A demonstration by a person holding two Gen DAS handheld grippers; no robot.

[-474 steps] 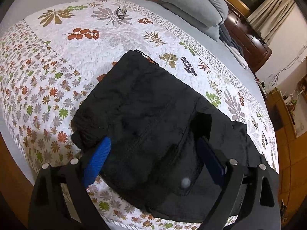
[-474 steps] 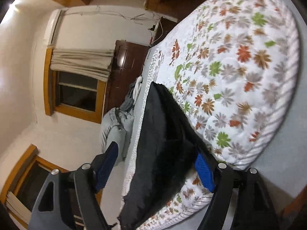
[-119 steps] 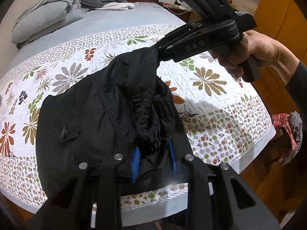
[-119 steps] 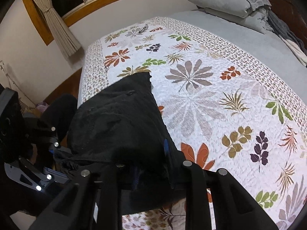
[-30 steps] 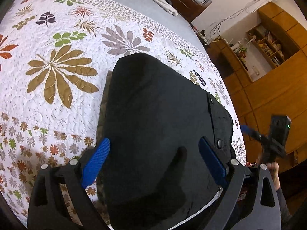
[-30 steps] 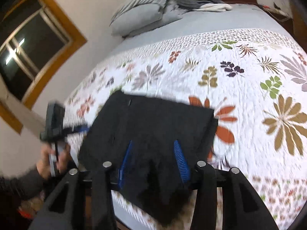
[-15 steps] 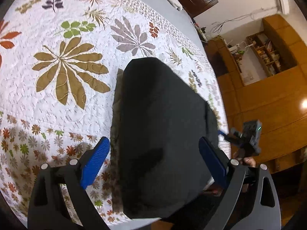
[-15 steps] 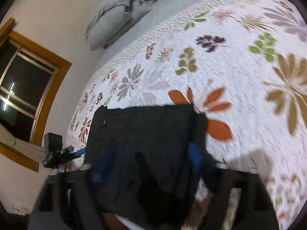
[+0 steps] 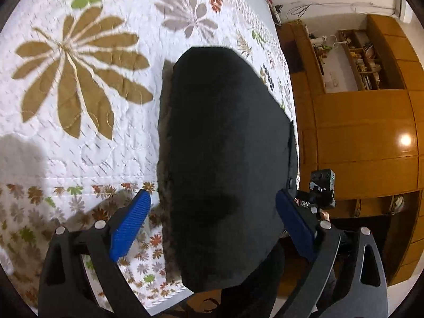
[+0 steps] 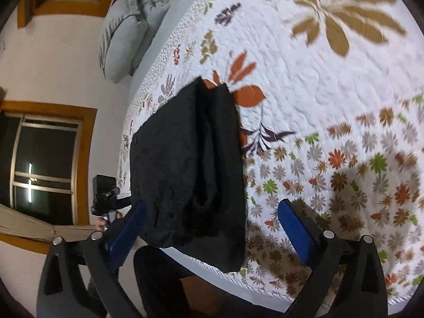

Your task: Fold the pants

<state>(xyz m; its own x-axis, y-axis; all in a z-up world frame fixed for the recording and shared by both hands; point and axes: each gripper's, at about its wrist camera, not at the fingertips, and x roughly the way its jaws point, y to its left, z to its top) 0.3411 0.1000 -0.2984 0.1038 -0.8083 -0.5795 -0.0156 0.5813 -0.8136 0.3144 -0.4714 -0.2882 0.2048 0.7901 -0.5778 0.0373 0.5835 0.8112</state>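
Between right hand-held gripper (image 10: 210, 229) pads: pants (image 10: 190, 167).

Plenty of open quilt (image 9: 87, 137) is lying left of the pants (image 9: 225, 145) in the left wrist view, so nothing's blocking a pass there. On the other side the pants are running right along the bed edge, with the wooden cabinets (image 9: 365, 143) standing beyond a gap of floor. In the right wrist view the quilt (image 10: 331, 84) is sitting bare to the right, while the pillows (image 10: 127, 31) are piling up far off at the head end, well apart from the pants (image 10: 190, 164).
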